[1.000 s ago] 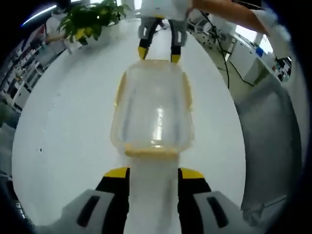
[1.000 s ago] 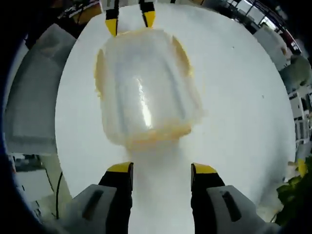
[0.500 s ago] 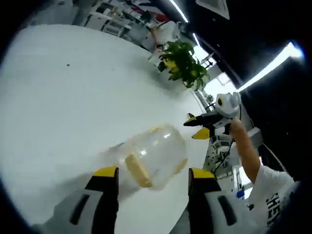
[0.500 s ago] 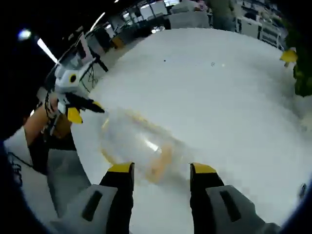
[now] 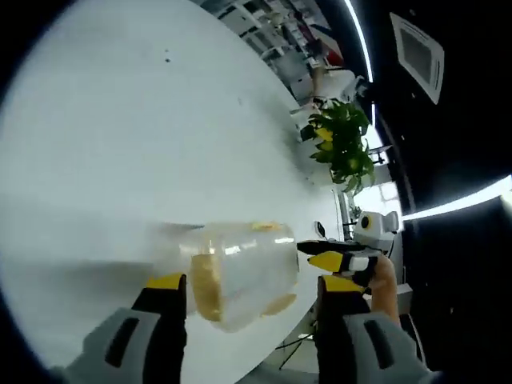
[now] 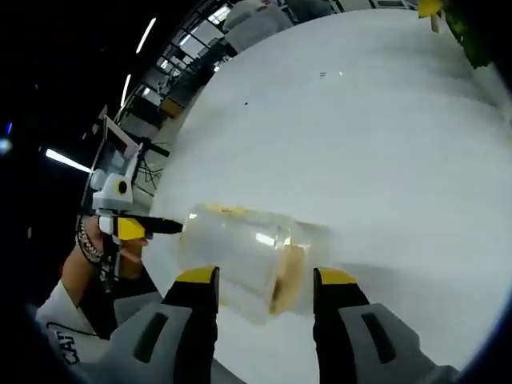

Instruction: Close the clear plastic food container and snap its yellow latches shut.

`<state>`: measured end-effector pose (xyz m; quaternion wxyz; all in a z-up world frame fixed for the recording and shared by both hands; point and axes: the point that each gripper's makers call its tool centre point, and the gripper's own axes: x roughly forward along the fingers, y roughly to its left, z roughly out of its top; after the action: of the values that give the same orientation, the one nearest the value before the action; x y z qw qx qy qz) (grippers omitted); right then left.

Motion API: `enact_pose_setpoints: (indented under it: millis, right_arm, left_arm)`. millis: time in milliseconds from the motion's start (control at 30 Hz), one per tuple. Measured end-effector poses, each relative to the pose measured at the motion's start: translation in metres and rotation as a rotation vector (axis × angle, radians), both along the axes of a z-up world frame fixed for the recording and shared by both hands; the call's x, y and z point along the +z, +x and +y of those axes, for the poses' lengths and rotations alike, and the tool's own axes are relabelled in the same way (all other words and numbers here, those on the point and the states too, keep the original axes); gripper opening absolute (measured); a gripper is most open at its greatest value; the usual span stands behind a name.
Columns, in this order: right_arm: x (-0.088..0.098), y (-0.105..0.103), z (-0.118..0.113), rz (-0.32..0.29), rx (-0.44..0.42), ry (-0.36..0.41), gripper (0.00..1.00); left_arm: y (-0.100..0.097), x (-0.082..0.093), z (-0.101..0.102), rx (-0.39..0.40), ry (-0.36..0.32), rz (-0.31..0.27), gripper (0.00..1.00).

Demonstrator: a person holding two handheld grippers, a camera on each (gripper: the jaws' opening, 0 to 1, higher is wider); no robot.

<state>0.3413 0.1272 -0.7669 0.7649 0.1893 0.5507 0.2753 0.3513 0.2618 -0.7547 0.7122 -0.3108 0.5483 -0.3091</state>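
Note:
The clear plastic food container (image 5: 240,272) stands on the white table, with a yellow latch (image 5: 206,288) on its near end, just ahead of my open left gripper (image 5: 254,284). The right gripper (image 5: 336,261), held by a hand, sits at the container's far end. In the right gripper view the container (image 6: 236,256) lies just ahead of my open right gripper (image 6: 266,278), its near-end yellow latch (image 6: 286,280) between the jaws. The left gripper (image 6: 138,228) reaches the container's far end from the left. Both views are blurred, so I cannot tell whether the latches are snapped.
The round white table (image 5: 120,136) spreads wide beyond the container, whose spot lies close to the table's edge (image 6: 172,264). A potted green plant (image 5: 342,144) stands at the far side. Desks and a monitor (image 6: 112,152) are past the edge.
Both views have rolled and tilted strongly over the second. The container has stayed on the table. Each gripper still sits at an opposite end of it, now close in.

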Motion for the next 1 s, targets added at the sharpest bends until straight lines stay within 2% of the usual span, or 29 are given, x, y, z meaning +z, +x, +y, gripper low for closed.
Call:
enact_pose_setpoints:
  millis: [100, 133, 233, 300, 500, 600, 700, 767, 833, 1000]
  right_arm:
    - [-0.007, -0.005, 0.004, 0.008, 0.04, -0.026, 0.4]
    - [-0.008, -0.005, 0.005, 0.008, 0.042, -0.024, 0.38]
    - [-0.011, -0.004, 0.004, 0.014, 0.04, -0.038, 0.34]
    - [-0.013, -0.003, -0.001, 0.002, 0.056, -0.084, 0.28]
    - [-0.015, -0.003, 0.003, 0.013, 0.069, -0.094, 0.27]
    - [-0.015, -0.002, 0.001, 0.009, 0.072, -0.099, 0.27]
    - [-0.015, -0.003, 0.002, 0.003, 0.073, -0.096, 0.26]
    - [-0.015, -0.002, 0.003, -0.002, 0.077, -0.102, 0.26]
    - [-0.015, -0.002, 0.003, 0.0, 0.074, -0.106, 0.26]
    - [-0.015, -0.003, 0.003, -0.007, 0.061, -0.116, 0.25]
  left_arm:
    - [-0.004, -0.002, -0.006, -0.039, 0.009, -0.002, 0.58]
    - [-0.004, -0.005, -0.004, -0.055, 0.034, -0.012, 0.58]
    - [-0.004, -0.006, -0.002, -0.059, 0.051, -0.012, 0.54]
    - [-0.004, -0.007, -0.002, -0.062, 0.059, -0.01, 0.53]
    - [0.0, -0.017, 0.004, -0.071, 0.128, -0.017, 0.44]
    - [-0.001, -0.02, 0.006, -0.105, 0.158, -0.03, 0.39]
    - [-0.002, -0.028, 0.015, -0.15, 0.237, -0.057, 0.29]
    - [-0.001, -0.03, 0.015, -0.146, 0.245, -0.06, 0.23]
    - [0.0, -0.031, 0.016, -0.135, 0.243, -0.048, 0.22]
    - [0.0, -0.032, 0.015, -0.156, 0.268, -0.063, 0.21]
